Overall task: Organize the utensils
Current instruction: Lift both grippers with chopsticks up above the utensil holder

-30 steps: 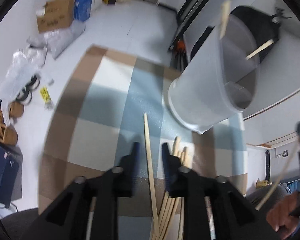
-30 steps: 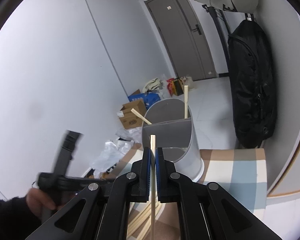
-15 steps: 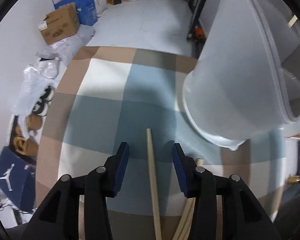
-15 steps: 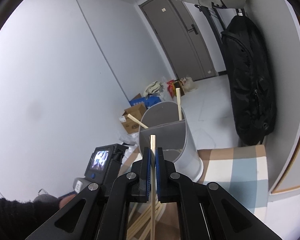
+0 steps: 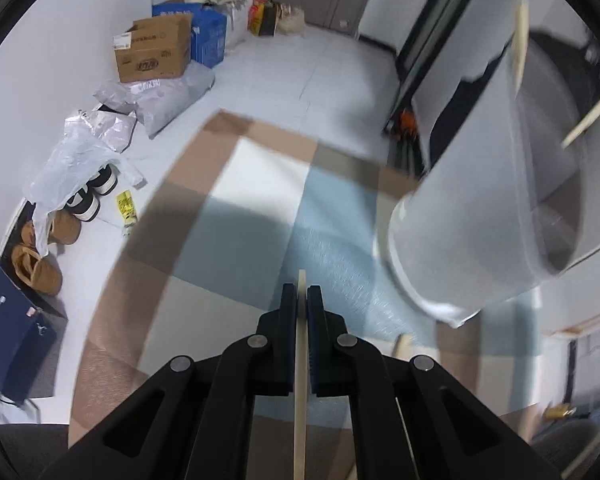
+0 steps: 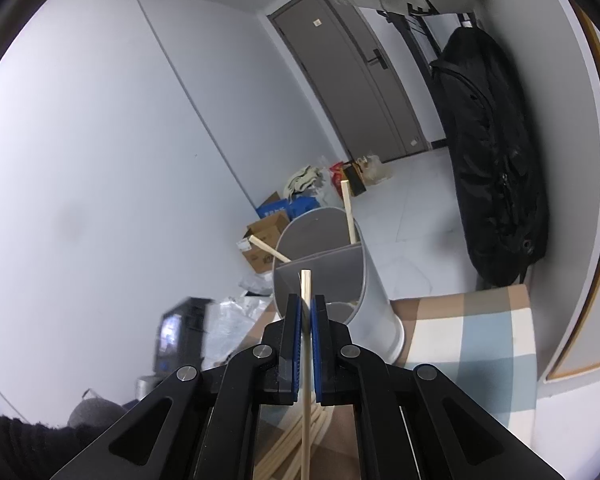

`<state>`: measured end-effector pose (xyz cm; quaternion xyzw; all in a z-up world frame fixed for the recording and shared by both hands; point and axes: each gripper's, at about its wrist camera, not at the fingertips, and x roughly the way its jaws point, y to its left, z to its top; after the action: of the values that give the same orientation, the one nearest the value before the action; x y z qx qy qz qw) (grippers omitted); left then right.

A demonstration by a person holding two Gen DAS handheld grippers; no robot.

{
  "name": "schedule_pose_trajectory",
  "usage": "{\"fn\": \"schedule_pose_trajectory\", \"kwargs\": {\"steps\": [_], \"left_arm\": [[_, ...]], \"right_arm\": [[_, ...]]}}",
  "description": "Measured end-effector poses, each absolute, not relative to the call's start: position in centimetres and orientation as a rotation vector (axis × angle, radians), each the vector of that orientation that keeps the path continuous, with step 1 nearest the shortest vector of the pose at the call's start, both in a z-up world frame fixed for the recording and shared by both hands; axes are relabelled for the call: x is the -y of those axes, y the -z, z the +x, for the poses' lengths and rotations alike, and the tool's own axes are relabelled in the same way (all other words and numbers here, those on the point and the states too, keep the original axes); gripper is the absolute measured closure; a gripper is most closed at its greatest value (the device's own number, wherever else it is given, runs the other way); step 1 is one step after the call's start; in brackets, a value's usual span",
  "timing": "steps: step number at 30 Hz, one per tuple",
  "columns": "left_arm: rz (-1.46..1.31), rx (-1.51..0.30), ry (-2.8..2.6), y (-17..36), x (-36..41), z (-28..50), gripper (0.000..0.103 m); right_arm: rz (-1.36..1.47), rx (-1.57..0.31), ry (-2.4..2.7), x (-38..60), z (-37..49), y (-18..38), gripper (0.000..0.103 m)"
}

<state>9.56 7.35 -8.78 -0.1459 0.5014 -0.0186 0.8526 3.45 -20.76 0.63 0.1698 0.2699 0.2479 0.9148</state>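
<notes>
The left hand-held gripper (image 5: 301, 294) pinches a chopstick (image 5: 300, 380) above the checked rug (image 5: 236, 236). Only the right wrist view shows the right hand-held gripper (image 6: 306, 304) pinching another chopstick (image 6: 306, 356), the loose pile (image 6: 288, 448) on the rug, and the divided bin (image 6: 364, 280) standing upright.
</notes>
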Motion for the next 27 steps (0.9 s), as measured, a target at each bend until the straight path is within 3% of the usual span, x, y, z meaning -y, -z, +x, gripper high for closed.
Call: {"fn": "schedule_pose_trajectory", "kwargs": {"steps": [8, 19, 27], "left_arm": [[-0.319, -0.857, 0.118, 2.4, -6.6, 7.4, 0.102], [-0.33, -0.689, 0.208, -2.5, -6.9, 6.5, 0.102], [-0.32, -0.519, 0.234, -8.6, -5.3, 9.2, 0.102]], "right_arm": [[0.331, -0.477, -0.487, 20.5, 2.9, -2.5, 0.099], [0.32, -0.323, -0.467, 20.4, 4.1, -8.1, 0.099], [0.293, -0.241, -0.468, 19.6, 7.9, -11.9, 0.099]]}}
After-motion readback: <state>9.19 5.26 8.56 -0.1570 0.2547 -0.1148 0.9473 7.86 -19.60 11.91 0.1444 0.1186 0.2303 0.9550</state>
